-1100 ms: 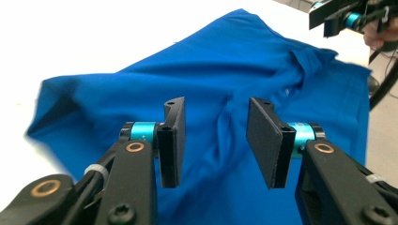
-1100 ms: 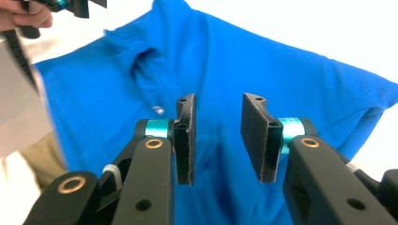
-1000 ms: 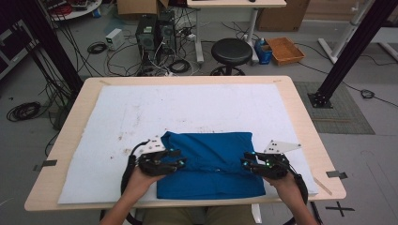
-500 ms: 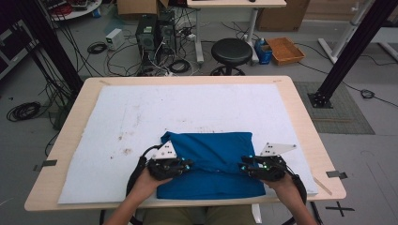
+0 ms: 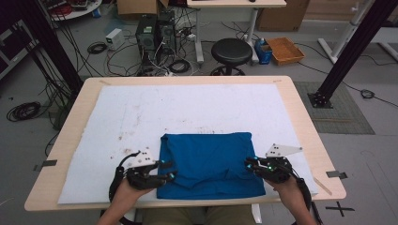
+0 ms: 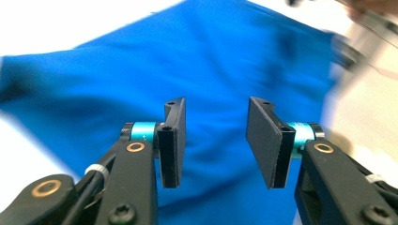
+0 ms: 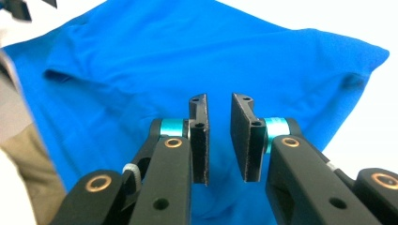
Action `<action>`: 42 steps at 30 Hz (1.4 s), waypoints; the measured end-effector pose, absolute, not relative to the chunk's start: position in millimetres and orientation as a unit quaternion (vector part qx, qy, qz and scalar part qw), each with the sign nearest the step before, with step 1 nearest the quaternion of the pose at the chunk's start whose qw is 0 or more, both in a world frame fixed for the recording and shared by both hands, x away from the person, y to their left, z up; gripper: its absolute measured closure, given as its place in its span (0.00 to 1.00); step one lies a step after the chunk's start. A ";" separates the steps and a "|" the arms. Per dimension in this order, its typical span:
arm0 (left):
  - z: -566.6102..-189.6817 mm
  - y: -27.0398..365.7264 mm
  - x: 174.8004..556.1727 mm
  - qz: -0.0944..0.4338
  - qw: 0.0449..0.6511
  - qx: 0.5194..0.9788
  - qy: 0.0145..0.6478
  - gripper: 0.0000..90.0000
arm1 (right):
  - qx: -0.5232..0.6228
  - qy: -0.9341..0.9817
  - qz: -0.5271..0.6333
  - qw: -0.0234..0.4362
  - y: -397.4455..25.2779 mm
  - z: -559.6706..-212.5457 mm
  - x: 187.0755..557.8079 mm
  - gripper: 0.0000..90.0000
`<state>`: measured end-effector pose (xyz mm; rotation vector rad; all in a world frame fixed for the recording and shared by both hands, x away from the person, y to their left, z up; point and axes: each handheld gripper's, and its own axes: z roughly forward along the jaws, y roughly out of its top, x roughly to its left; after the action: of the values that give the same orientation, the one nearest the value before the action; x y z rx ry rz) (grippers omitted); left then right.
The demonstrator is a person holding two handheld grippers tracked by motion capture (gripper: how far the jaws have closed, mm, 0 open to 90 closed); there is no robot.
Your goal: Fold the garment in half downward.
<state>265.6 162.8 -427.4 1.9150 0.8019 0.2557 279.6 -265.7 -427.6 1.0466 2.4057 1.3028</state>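
A blue cloth (image 5: 209,159) lies folded flat on the white mat (image 5: 187,108), near the table's front edge. My left gripper (image 5: 168,169) sits at the cloth's left edge, pointing right over it. In the left gripper view that gripper (image 6: 216,136) is open wide, with only blue cloth (image 6: 211,61) below its jaws. My right gripper (image 5: 248,164) is at the cloth's right edge, pointing left. In the right gripper view it (image 7: 219,136) is open by a narrow gap, nothing between the pads, and the cloth (image 7: 187,56) spreads beneath.
The wooden table (image 5: 300,117) shows bare strips around the mat. The mat carries brown stains (image 5: 129,133) left of the cloth. A black stool (image 5: 231,49), computers and cables stand on the floor beyond the far edge. The person's trouser leg (image 7: 28,159) shows below the front edge.
Both grippers have let go of the cloth and drawn slightly toward the front edge. The cloth now lies flat and smooth.
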 end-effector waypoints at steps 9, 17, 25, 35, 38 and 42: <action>-434.6 176.5 269.0 0.140 0.492 0.765 0.391 0.63 | 0.238 0.887 0.392 0.051 -226.6 -441.0 271.2 0.93; -438.0 163.0 264.7 0.136 0.474 0.782 0.382 0.61 | 0.312 0.847 0.420 0.095 -266.4 -430.2 261.7 0.85; -446.8 154.1 261.2 0.140 0.432 0.809 0.374 0.62 | 0.367 0.844 0.372 0.121 -265.5 -437.7 263.5 0.70; -450.8 153.4 263.6 0.150 0.422 0.819 0.360 0.88 | 0.345 0.860 0.350 0.135 -260.2 -441.1 262.5 0.91; -448.6 153.6 261.5 0.158 0.433 0.811 0.360 0.96 | 0.343 0.861 0.349 0.136 -260.3 -441.2 262.4 0.91; -442.1 157.1 257.5 0.158 0.459 0.796 0.362 0.97 | 0.341 0.859 0.357 0.135 -260.8 -439.6 261.4 0.93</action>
<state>257.5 157.1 -442.1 1.9615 0.8905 0.3881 261.4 -260.8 -439.6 0.9895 2.4893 1.0331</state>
